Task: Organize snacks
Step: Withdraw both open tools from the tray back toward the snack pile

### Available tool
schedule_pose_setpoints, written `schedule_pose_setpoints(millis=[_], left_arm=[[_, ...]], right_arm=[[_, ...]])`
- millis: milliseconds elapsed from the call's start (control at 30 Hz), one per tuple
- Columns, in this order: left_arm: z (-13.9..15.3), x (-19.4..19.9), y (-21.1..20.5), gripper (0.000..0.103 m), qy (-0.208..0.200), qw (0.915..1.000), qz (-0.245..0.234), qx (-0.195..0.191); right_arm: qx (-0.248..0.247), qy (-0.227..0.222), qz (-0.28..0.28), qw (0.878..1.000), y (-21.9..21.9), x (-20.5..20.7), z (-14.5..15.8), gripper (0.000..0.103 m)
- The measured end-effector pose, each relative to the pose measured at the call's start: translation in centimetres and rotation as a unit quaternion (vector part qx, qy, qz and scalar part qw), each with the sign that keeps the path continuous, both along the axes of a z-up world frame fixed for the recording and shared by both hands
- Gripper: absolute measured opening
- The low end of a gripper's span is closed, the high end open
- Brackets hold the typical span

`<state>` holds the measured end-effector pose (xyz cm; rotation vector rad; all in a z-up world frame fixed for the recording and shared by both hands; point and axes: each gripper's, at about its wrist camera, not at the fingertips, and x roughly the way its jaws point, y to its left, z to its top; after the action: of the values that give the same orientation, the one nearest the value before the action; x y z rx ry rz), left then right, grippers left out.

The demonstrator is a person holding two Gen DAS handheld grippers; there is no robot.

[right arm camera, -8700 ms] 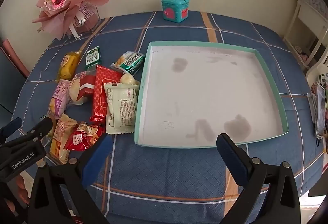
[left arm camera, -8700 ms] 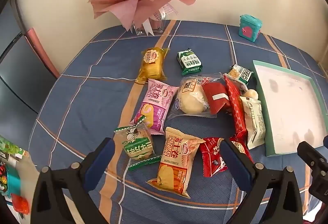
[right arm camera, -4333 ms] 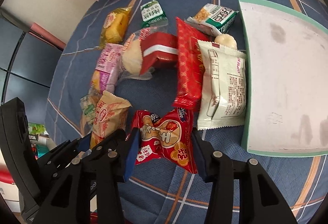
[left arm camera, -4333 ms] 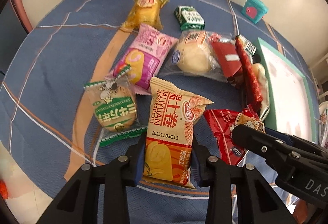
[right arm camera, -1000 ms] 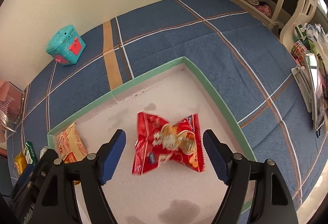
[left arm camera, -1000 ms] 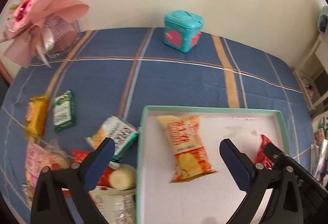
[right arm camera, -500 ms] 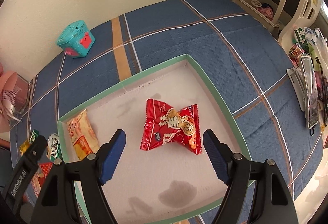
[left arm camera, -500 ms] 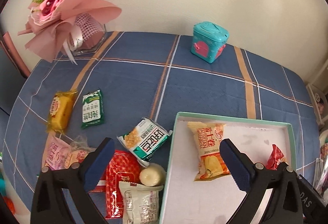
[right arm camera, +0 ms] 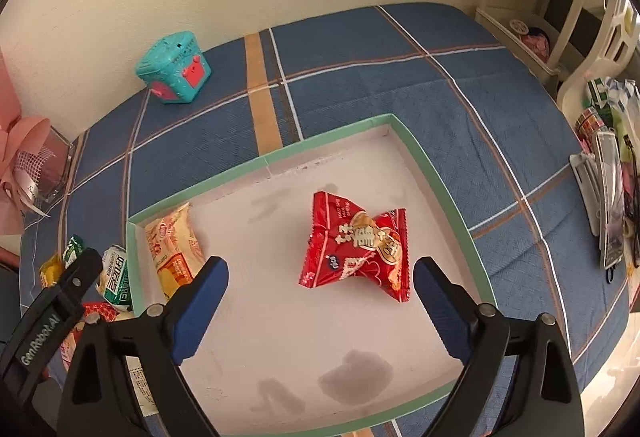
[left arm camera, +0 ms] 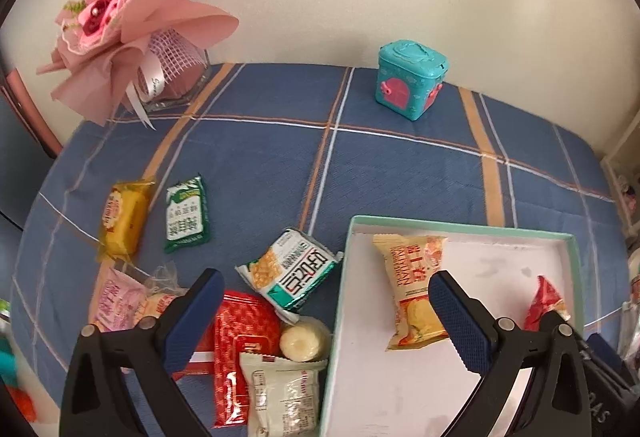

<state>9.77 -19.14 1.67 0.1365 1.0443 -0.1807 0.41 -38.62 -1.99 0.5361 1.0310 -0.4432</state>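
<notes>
Sitting flat inside the green-rimmed tray [right arm camera: 448,197]: a red snack bag [right arm camera: 358,247] toward the right side and an orange snack bag [right arm camera: 172,249] against the left wall, well apart from each other. Right claw [right arm camera: 320,299] hanging over the tray, jaws just spread wider, nothing between them, red bag lying free past the fingertips. Left claw [left arm camera: 326,315] also wide apart and holding nothing, straddling the tray's left rim.

Still out on the blue plaid worktop [left arm camera: 280,157], left of the tray: a green-and-white corn snack pack [left arm camera: 292,269] just beside the rim, a round pale bun [left arm camera: 304,339] below it, a red packet [left arm camera: 242,349] and a white packet [left arm camera: 286,397] overlapping near the bottom edge. Further left, a green packet [left arm camera: 186,215] and a yellow cake pack [left arm camera: 122,219] side by side, plus a pink packet [left arm camera: 116,297] partly hidden by the claw finger.

Against the wall, a pink bouquet [left arm camera: 132,17] and a teal toy box [left arm camera: 410,79].
</notes>
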Motion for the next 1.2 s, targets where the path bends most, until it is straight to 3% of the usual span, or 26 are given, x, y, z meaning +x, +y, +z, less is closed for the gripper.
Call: schedule_pose_setpoints(millis=[100,333,567,700,833,1200], left_arm=[[0.1,-0.5,-0.3,0.103,-0.017,0.9996,0.002,0.023],[0.2,-0.9,0.6,0.103,-0.012,0.9998,0.012,0.011],[0.3,-1.5,2.3,0.103,-0.014,0.9991,0.024,0.031],[0.4,-1.9,3.6,0.103,-0.009,0.9987,0.028,0.042],[0.3,-2.5,4.8,0.103,-0.009,0.9977,0.031,0.059],[-0.8,-4.4,10.8,0.103,-0.007,0.9956,0.076,0.053]], right_arm=[[0.004,-0.011,0.008,1.0,0.2,0.0,0.1,0.094],[-0.009,-0.028,0.03,0.999,1.4,0.0,0.6,0.095],[-0.009,-0.037,0.036,0.999,2.5,-0.7,0.7,0.095],[0.002,-0.048,0.047,0.998,3.4,-1.1,0.4,0.095],[-0.017,-0.054,0.062,0.996,4.7,-1.5,0.5,0.095],[-0.013,-0.067,0.111,0.991,9.0,-3.1,0.6,0.095]])
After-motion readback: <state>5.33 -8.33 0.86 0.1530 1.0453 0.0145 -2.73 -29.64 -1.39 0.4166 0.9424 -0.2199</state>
